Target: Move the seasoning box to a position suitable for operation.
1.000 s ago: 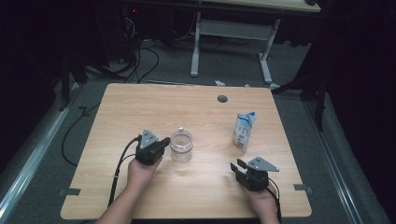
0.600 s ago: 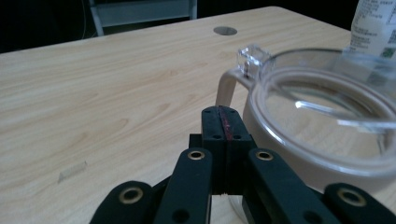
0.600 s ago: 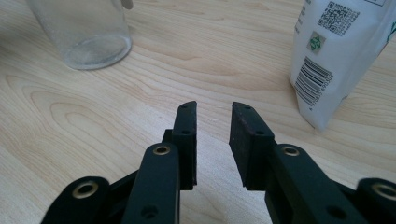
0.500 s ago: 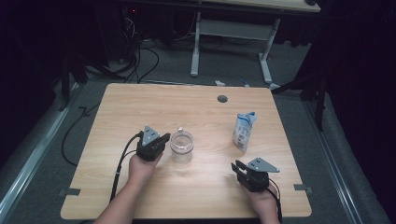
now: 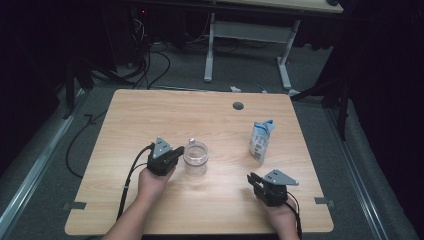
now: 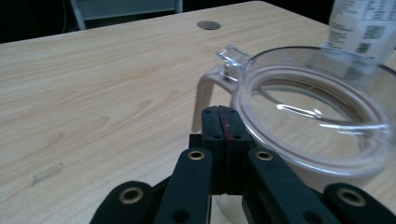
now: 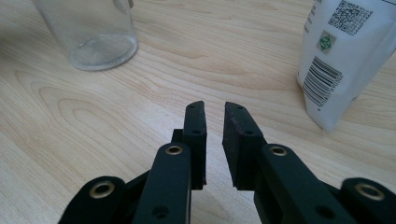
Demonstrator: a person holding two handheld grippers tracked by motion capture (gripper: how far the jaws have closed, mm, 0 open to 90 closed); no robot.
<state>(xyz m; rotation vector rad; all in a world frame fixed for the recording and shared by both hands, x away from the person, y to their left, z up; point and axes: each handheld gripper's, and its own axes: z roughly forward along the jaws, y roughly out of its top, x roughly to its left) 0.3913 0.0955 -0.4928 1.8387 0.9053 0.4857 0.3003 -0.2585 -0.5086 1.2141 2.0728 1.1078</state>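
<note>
On the wooden table (image 5: 150, 115), near the middle, I'm seeing the clear plastic jug (image 5: 195, 158) standing upright, mouth up, nothing visible inside. My left gripper (image 5: 176, 152) is sitting just beside it on its left, hand (image 5: 150, 181) behind it, cable trailing back off the near edge.

Left gripper view: I'm looking along the jaws, which are pressed flat together with no gap and nothing between them. The left gripper (image 6: 223, 119) tips are lying right at the jug (image 6: 308, 116) where its pale handle (image 6: 205, 95) meets the rim; whether they're actually touching it I can't tell. The jug's small spout tab (image 6: 232, 55) is pointing up at the far side of the rim.

My right gripper (image 5: 256, 181) is hovering over bare wood at the near right of the table, well apart from the jug. Right gripper view: the right gripper (image 7: 214, 114) jaws are standing slightly parted, a narrow gap, gripping nothing, wood showing below. The jug's base (image 7: 88, 32) is showing at the upper left there.

A white carton (image 5: 261, 140) is standing upright toward the right side of the table, beyond the right gripper; its barcode and QR print are facing me in the right gripper view, carton (image 7: 345, 60). A round cable hole (image 5: 238, 106) is sitting near the far edge of the table.
</note>
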